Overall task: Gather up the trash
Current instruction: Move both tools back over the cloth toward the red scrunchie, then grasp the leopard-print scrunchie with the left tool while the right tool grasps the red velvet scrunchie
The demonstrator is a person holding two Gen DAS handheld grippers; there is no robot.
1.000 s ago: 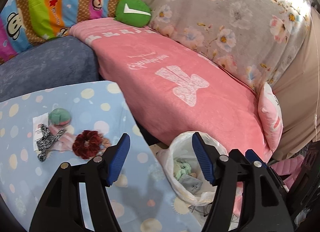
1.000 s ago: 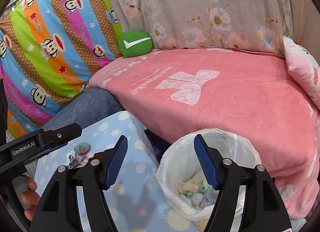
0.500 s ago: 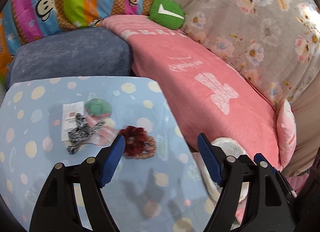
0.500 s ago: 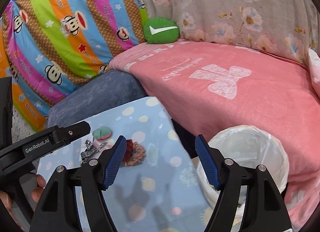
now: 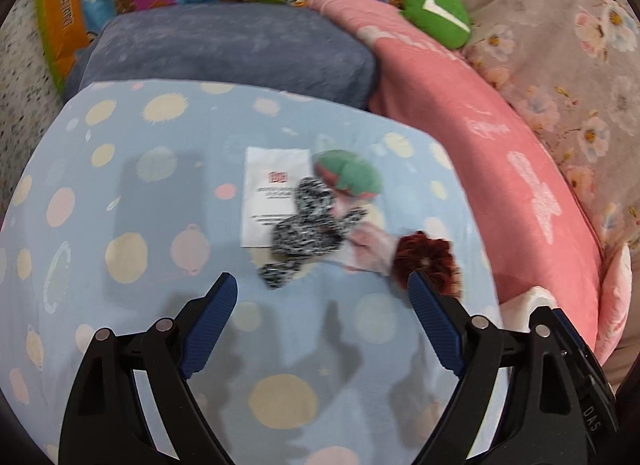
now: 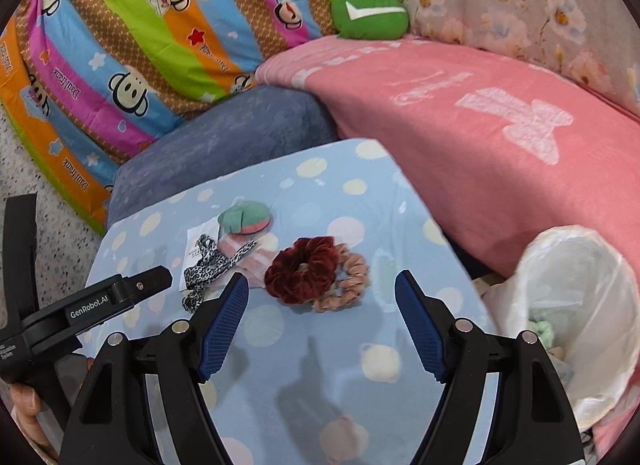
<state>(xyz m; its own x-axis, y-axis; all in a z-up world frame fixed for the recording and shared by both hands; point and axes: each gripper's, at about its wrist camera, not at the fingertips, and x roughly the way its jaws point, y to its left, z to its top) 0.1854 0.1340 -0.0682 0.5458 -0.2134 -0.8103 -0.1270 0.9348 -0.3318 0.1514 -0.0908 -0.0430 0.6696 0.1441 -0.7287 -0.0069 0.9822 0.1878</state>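
On the blue dotted tablecloth [image 5: 168,249] lies a small heap: a white paper card [image 5: 272,197], a black-and-white patterned band [image 5: 304,229], a green-and-pink round pad [image 5: 348,177], a pale pink wrapper [image 5: 370,251] and a dark red scrunchie [image 5: 426,261]. My left gripper [image 5: 322,325] hovers just short of the band, jaws opening, nothing between them. My right gripper [image 6: 322,325] hovers just short of the dark red scrunchie [image 6: 304,273] and a pink scrunchie [image 6: 348,285], jaws also opening and empty. A white-lined bin [image 6: 576,305] with some trash inside stands at the right.
A pink blanket [image 6: 480,125] covers the sofa behind the table, next to a grey-blue cushion [image 6: 240,125] and a striped monkey-print quilt [image 6: 120,45]. A green pillow [image 6: 370,15] sits at the back. One finger [image 6: 152,280] of the left gripper and a person's hand [image 6: 24,405] show at the left.
Both views have swung left and down, from the bin to the heap on the table, which is now closer. Both pairs of jaws stand wider than before.
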